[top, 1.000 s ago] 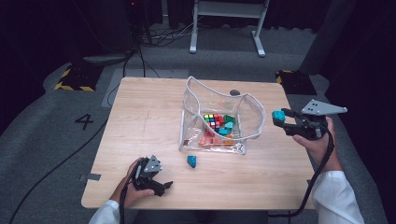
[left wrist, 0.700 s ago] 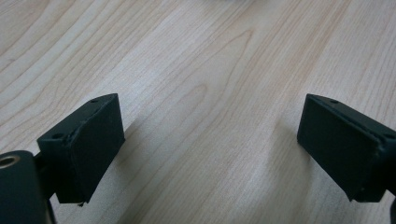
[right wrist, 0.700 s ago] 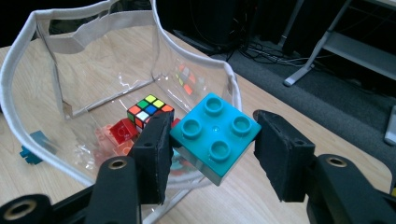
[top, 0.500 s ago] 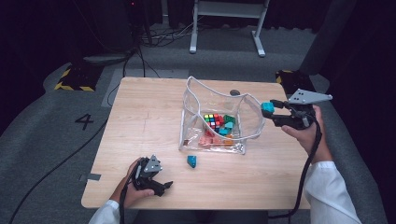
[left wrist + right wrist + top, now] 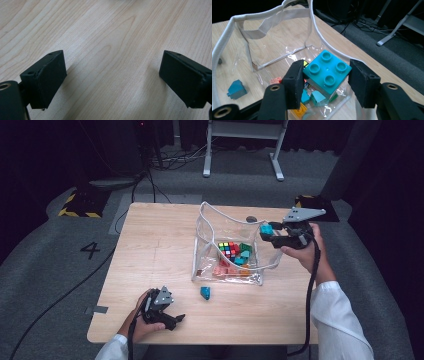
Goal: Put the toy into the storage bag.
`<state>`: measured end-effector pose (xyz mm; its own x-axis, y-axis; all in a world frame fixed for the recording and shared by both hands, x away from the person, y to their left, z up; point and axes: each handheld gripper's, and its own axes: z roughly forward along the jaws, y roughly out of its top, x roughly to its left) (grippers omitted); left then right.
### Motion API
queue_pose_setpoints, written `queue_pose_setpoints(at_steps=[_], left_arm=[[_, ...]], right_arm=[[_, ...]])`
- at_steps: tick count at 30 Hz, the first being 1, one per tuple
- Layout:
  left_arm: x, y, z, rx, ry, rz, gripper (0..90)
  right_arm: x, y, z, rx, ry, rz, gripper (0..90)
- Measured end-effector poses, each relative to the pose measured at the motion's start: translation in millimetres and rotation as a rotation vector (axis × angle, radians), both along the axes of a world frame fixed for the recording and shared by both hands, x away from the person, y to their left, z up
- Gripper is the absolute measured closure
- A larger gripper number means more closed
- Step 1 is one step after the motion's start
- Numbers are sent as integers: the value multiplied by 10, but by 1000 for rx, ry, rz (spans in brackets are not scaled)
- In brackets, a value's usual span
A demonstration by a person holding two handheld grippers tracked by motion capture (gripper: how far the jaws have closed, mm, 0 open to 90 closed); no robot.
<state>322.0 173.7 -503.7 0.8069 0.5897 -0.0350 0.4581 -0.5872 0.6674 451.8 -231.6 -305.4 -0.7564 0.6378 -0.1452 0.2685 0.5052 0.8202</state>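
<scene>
A clear plastic bag [image 5: 205, 240] with a white rim [image 5: 227, 37] stands open in the middle of the wooden table. Inside lie a colour cube [image 5: 228, 249] and several bricks. My right gripper [image 5: 268, 234] hovers at the bag's right rim, shut on a turquoise four-stud brick [image 5: 327, 70] that hangs over the bag's opening. Another teal brick [image 5: 205, 292] lies on the table in front of the bag [image 5: 236, 89]. My left gripper [image 5: 175, 320] rests near the table's front left edge, its jaws wide open over bare wood [image 5: 112, 62].
The table [image 5: 150, 250] is bare wood around the bag. A small dark round thing [image 5: 251, 219] sits behind the bag. Beyond the far edge, cables and a white stand's legs [image 5: 240, 150] lie on grey floor.
My right gripper has carried the turquoise brick leftward from the table's right edge to the bag's rim. The left gripper has stayed put.
</scene>
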Motion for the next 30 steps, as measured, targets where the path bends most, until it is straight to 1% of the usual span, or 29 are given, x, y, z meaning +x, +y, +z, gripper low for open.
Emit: queue_pose_setpoints(at_steps=[1, 2, 5, 10, 11, 12, 13, 15, 16, 17, 18, 20, 21, 22, 23, 24, 25, 27, 28, 29, 30], left_arm=[[0, 0, 0, 0, 0, 0, 75], [0, 0, 0, 0, 0, 0, 75], [0, 0, 0, 0, 0, 0, 75], [1, 1, 1, 3, -1, -2, 75], [1, 1, 1, 3, -1, -2, 75], [1, 2, 1, 3, -1, -2, 75], [1, 2, 1, 3, -1, -2, 75], [0, 0, 0, 0, 0, 0, 75], [0, 0, 0, 0, 0, 0, 75], [0, 0, 0, 0, 0, 0, 75], [0, 0, 0, 0, 0, 0, 75], [0, 0, 0, 0, 0, 0, 75], [0, 0, 0, 0, 0, 0, 75], [0, 1, 0, 1, 0, -1, 75], [0, 0, 0, 0, 0, 0, 75], [1, 0, 0, 0, -1, -1, 75], [0, 1, 0, 0, 0, -1, 75], [1, 1, 0, 1, 0, -1, 75], [0, 1, 0, 0, 0, -1, 75], [0, 0, 0, 0, 0, 0, 75], [0, 0, 0, 0, 0, 0, 75]], right_arm=[[29, 39, -14, -7, 0, 11, 476], [46, 89, -29, -13, 16, 16, 476], [94, 191, -60, -26, 25, 40, 476], [177, 375, -123, -72, 39, 65, 476], [182, 402, -131, -78, 50, 62, 476], [194, 446, -151, -76, 60, 72, 476], [211, 472, -167, -95, 55, 85, 476], [234, 524, -195, -118, 58, 91, 476], [250, 554, -216, -138, 64, 97, 476], [258, 578, -230, -144, 71, 95, 476], [273, 602, -248, -160, 76, 100, 476], [309, 652, -288, -208, 85, 106, 476], [324, 684, -311, -216, 95, 104, 476], [346, 709, -328, -246, 100, 109, 476], [359, 725, -341, -276, 94, 118, 476], [365, 753, -359, -286, 97, 119, 476], [381, 763, -368, -305, 99, 129, 476], [401, 786, -382, -317, 109, 134, 476], [402, 791, -378, -343, 120, 131, 476], [409, 794, -382, -350, 122, 133, 476], [431, 802, -397, -374, 118, 142, 476]])
